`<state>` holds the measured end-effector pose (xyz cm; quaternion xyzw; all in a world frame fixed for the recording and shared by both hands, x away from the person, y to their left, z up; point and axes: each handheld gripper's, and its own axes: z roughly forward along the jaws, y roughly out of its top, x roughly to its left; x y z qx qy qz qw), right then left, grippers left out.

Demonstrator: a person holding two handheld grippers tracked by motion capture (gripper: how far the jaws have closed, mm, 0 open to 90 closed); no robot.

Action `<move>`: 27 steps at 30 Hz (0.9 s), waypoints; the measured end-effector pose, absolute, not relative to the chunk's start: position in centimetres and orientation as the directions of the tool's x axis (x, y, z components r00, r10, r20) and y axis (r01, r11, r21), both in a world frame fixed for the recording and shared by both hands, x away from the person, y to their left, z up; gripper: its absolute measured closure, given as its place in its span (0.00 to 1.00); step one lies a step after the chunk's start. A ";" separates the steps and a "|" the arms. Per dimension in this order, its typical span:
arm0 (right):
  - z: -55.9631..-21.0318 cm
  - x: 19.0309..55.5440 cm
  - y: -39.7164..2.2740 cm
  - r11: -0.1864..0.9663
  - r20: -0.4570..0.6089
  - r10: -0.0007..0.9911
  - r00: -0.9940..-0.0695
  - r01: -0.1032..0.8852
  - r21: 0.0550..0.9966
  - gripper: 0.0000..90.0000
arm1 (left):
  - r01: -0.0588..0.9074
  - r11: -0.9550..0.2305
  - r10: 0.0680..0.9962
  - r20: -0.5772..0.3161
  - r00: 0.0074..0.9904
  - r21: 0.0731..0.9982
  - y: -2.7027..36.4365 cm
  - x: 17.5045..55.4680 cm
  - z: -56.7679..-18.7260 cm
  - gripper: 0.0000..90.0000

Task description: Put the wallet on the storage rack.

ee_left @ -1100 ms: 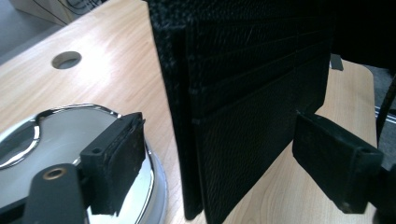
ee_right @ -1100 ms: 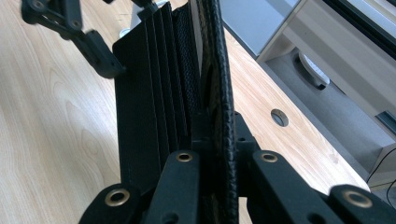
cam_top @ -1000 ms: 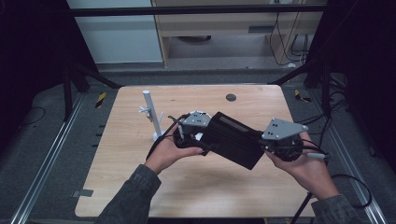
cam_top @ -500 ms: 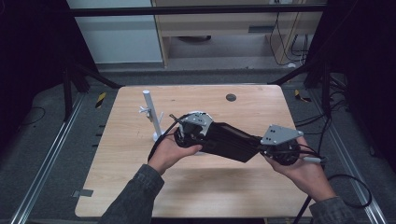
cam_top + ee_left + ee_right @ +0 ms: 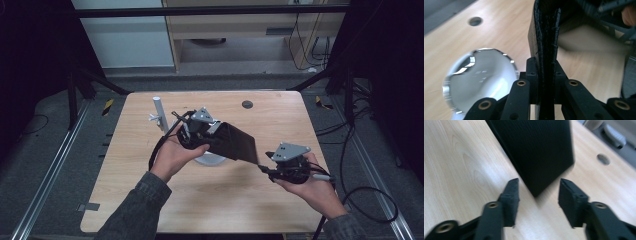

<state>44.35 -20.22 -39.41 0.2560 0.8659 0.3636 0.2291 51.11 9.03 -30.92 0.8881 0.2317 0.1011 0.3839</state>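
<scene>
In the left gripper view, the flat black textured leather-like case (image 5: 545, 37) runs past the top edge, its far end blurred. The round shiny metal base (image 5: 212, 160) sits mostly hidden beneath that case and the left hand (image 5: 172, 157) in the high view.

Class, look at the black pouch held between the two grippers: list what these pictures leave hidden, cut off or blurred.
- Black pouch, left gripper view: its far end is cut off by the top edge.
- Round shiny base, left gripper view: blurred, partly behind the jaws.
- White post, high view: its clips are too small to read.
- Right gripper, right gripper view: the pouch corner between the open jaws is motion-blurred.
</scene>
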 end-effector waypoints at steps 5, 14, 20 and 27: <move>-42.7 44.3 -21.3 0.493 -0.126 0.710 -0.693 0.361 0.792 0.27 | 0.333 -0.603 0.519 0.040 0.854 0.725 10.3 51.2 -28.7 0.90; -49.2 46.1 -21.5 0.199 0.031 0.928 -0.371 0.566 0.800 0.13 | 0.353 -0.590 0.558 0.052 0.828 0.726 12.2 51.9 -26.3 0.90; -50.6 46.7 -21.8 0.215 -0.016 0.949 -0.315 0.610 0.763 0.12 | 0.359 -0.609 0.577 0.084 0.812 0.707 13.0 52.4 -25.3 0.90; -51.1 46.3 -22.1 0.200 0.001 0.955 -0.298 0.642 0.741 0.09 | 0.376 -0.624 0.593 0.102 0.798 0.685 13.5 52.6 -25.0 0.90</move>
